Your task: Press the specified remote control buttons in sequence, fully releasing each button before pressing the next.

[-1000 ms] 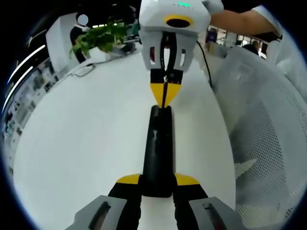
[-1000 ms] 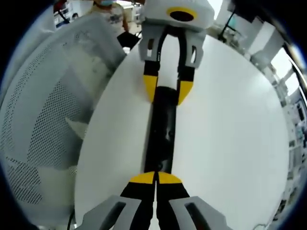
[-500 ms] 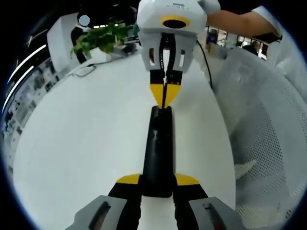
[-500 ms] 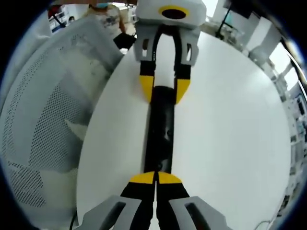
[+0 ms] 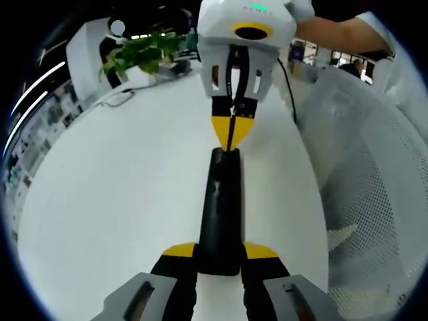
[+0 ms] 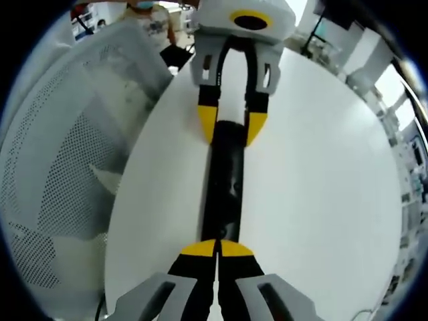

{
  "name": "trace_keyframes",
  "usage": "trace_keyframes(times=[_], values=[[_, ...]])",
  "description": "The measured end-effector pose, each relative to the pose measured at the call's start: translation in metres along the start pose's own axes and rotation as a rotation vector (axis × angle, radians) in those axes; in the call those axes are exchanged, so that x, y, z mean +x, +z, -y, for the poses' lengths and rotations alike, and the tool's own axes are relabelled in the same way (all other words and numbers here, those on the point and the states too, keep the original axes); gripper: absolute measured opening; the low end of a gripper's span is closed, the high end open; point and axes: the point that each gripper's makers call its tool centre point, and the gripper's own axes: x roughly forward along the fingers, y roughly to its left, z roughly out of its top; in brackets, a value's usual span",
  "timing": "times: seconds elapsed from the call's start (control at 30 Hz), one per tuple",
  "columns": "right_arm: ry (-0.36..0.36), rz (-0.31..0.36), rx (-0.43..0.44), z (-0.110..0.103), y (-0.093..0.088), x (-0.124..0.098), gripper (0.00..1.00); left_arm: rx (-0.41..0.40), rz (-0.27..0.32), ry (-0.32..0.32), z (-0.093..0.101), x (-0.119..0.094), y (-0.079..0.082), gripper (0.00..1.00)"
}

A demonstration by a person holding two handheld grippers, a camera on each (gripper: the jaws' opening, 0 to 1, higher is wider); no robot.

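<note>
A long black remote control (image 5: 221, 200) lies lengthwise on the white table (image 5: 114, 200). My left gripper (image 5: 220, 253) is shut on its near end, one yellow-tipped jaw on each long side. In the left gripper view, the right gripper (image 5: 229, 137) comes in from the top, shut, its joined yellow tips touching the remote's far end. In the right gripper view the right gripper (image 6: 217, 249) is shut over one end of the remote (image 6: 224, 180), and the left gripper (image 6: 231, 126) clamps the other end.
A white mesh chair (image 5: 374, 200) stands close against the table edge, also seen as the mesh chair (image 6: 53, 167). A green plant (image 5: 140, 53) and a cable (image 5: 287, 87) are at the table's far side. A person's arm (image 5: 334, 30) holds the right gripper.
The right gripper's body has swayed a little, while its shut tips stay at the remote's end. The left gripper's hold on the remote is unchanged.
</note>
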Motion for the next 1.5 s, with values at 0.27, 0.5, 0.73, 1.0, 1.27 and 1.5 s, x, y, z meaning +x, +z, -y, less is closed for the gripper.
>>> trace_keyframes(times=[0.27,0.5,0.73,1.0,1.27,1.5], values=[[-0.019,0.038,0.005,0.001,0.008,-0.009,0.00,0.001,-0.005,0.002,0.001,0.000,0.001,0.24],[-0.031,0.031,0.000,0.002,0.008,-0.012,0.00,0.001,-0.008,0.002,0.003,-0.001,0.001,0.24],[-0.033,0.027,0.005,0.001,0.006,-0.014,0.00,0.002,-0.013,0.001,0.002,0.000,0.001,0.24],[-0.033,0.031,0.008,0.002,0.007,-0.015,0.00,0.002,-0.010,-0.001,0.002,-0.001,0.001,0.24],[-0.031,0.033,-0.001,0.004,0.009,-0.016,0.00,0.004,-0.010,-0.004,0.001,-0.001,0.001,0.24],[-0.026,0.031,-0.010,0.004,0.010,-0.013,0.00,0.005,-0.011,-0.003,0.002,-0.001,0.001,0.24]])
